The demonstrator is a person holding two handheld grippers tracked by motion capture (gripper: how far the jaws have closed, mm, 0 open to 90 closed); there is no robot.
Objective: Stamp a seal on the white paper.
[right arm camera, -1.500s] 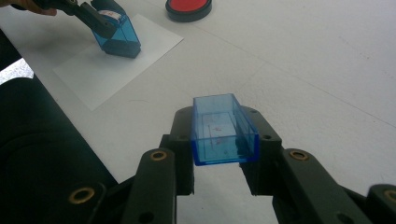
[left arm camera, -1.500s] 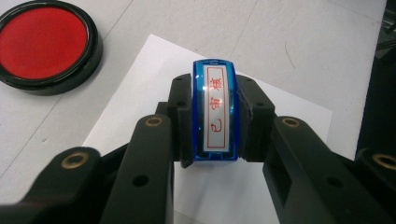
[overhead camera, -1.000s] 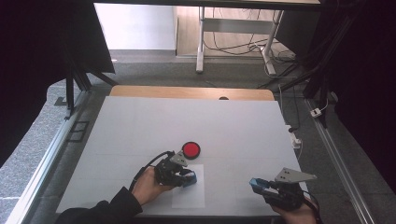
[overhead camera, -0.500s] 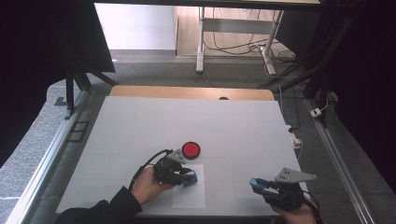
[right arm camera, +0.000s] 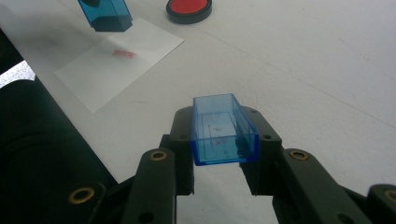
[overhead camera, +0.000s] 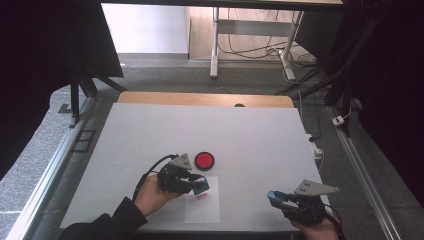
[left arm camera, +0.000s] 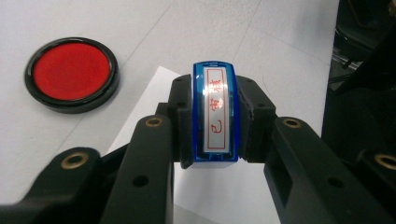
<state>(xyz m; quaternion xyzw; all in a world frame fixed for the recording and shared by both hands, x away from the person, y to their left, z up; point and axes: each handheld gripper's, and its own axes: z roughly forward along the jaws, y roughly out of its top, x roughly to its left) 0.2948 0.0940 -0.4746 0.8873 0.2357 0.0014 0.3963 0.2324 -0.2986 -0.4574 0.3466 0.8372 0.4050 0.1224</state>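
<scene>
Gripping blue stamp (left arm camera: 215,114) in left claw (left arm camera: 215,126) over paper (overhead camera: 202,200), right claw (right arm camera: 224,140) clamping blue cap (right arm camera: 223,129)

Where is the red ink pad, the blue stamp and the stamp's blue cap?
red ink pad (left arm camera: 71,71), left gripper view, red middle
blue stamp (left arm camera: 215,112), left gripper view, labelled top
blue cap (right arm camera: 223,133), right gripper view, open inside

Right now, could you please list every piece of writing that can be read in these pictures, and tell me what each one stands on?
"已审核", as best I can read it: three red characters in a red frame, on the label of the blue stamp clamped in the left gripper; glare blurs the top one.
Red stamped mark on the white paper: too small to read.
Faint red traces inside the blue cap held by the right gripper: not legible.
</scene>
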